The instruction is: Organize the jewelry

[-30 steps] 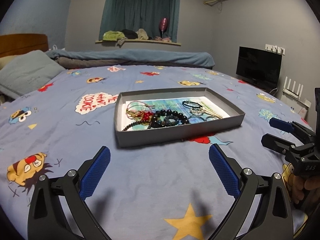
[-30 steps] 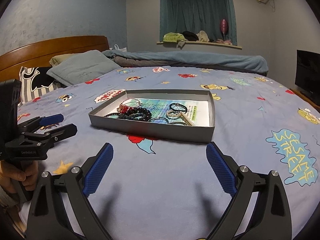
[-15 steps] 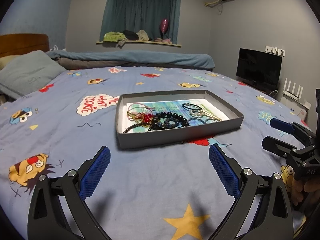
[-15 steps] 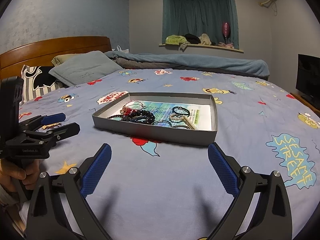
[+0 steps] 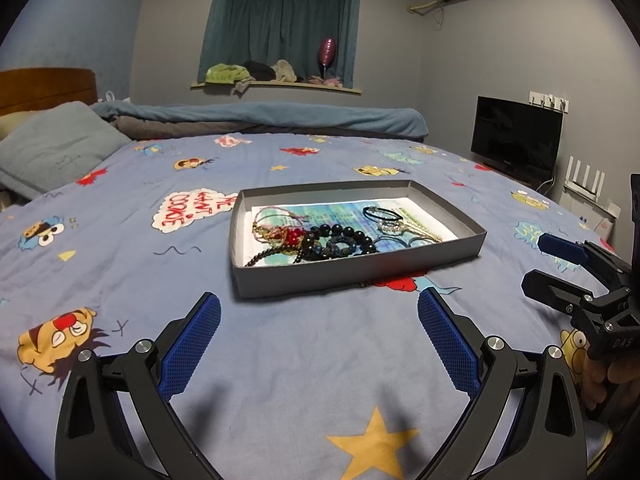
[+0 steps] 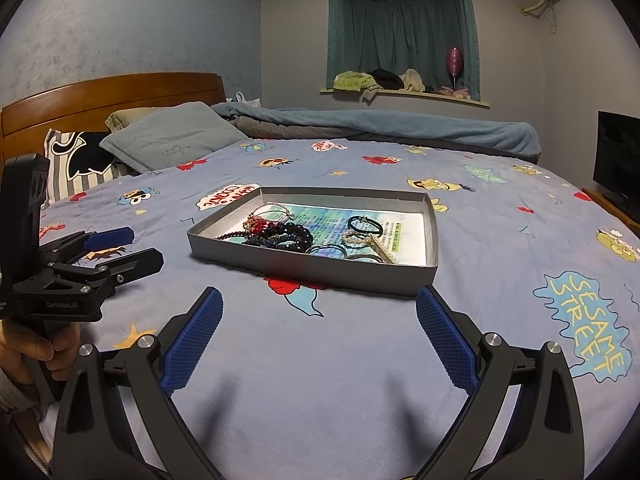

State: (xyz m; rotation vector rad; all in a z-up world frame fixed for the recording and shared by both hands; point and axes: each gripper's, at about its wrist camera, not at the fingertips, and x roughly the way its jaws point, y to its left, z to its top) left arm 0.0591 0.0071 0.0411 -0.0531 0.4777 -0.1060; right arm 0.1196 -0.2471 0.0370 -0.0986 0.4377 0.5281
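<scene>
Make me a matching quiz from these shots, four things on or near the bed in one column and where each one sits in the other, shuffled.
Things:
1. black bead bracelet
2. pearl strand
3. grey pillow
4. television

Places:
A. by the wall, off the bed's far right side
B. left half of the grey tray, in a tangle with red beads
C. at the wooden headboard
D. right part of the tray, near its front wall

Pairs: 1-B, 2-D, 3-C, 4-A

Bed with blue cartoon-print sheet (image 5: 320,360), grey tray (image 5: 360,268) lying mid-bed, pillows (image 6: 172,140) and rumpled blanket (image 6: 380,124) behind
</scene>
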